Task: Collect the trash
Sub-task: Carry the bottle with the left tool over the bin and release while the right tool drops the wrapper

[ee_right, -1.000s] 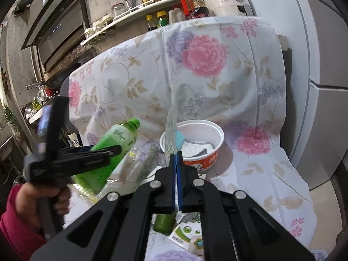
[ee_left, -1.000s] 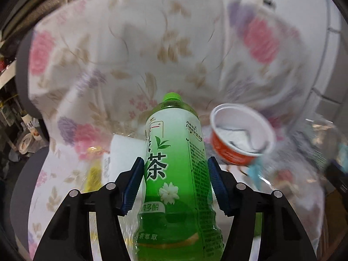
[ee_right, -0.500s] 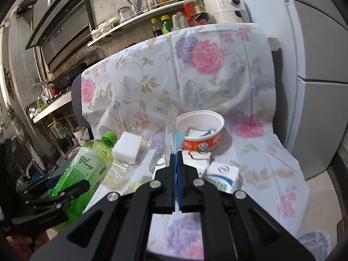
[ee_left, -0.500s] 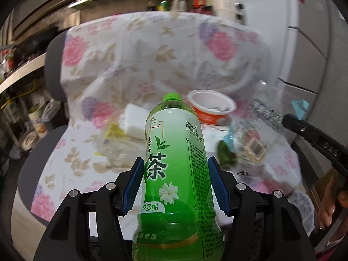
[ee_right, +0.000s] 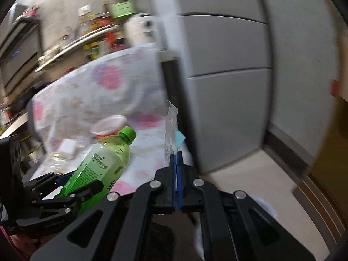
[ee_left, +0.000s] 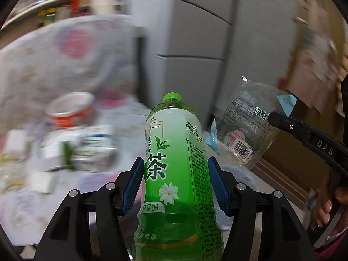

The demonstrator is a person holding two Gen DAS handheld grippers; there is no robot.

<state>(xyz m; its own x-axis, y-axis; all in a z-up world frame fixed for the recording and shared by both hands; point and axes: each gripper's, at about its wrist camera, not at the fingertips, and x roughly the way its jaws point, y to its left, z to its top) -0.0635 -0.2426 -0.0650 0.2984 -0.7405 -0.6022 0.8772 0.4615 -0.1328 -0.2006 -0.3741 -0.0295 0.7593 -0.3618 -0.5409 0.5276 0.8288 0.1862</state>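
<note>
A grey fridge [ee_right: 228, 69] is filling the back of both views, its doors smeared by blur and its top running out of the picture. Beside it a chair under a flowered cloth [ee_left: 65, 50] is showing only as soft pink and white patches; the things lying on its seat are melting into streaks, and only a red and white bowl [ee_left: 69, 111] is reading clearly enough to name. The shelf of jars [ee_right: 87, 37] behind is likewise too blurred to sort out.

The left gripper [ee_left: 175, 187] is clamping a green tea bottle [ee_left: 174, 163] around its middle, both blue pads pressing its label. The bottle's long axis is running straight away from the camera, green cap pointing forward and up toward the fridge, while its base is being cut off by the lower edge. In the right wrist view the same bottle [ee_right: 102, 158] is lying at a slant, cap up and to the right.

The right gripper [ee_right: 176, 167] is pinching a clear plastic wrapper [ee_right: 171, 128] with its jaws fully together; the sheet is standing edge-on above the fingers there. From the left wrist view the wrapper [ee_left: 245, 128] is hanging flat, its barcode facing the camera, to the right of the bottle and above the floor.
</note>
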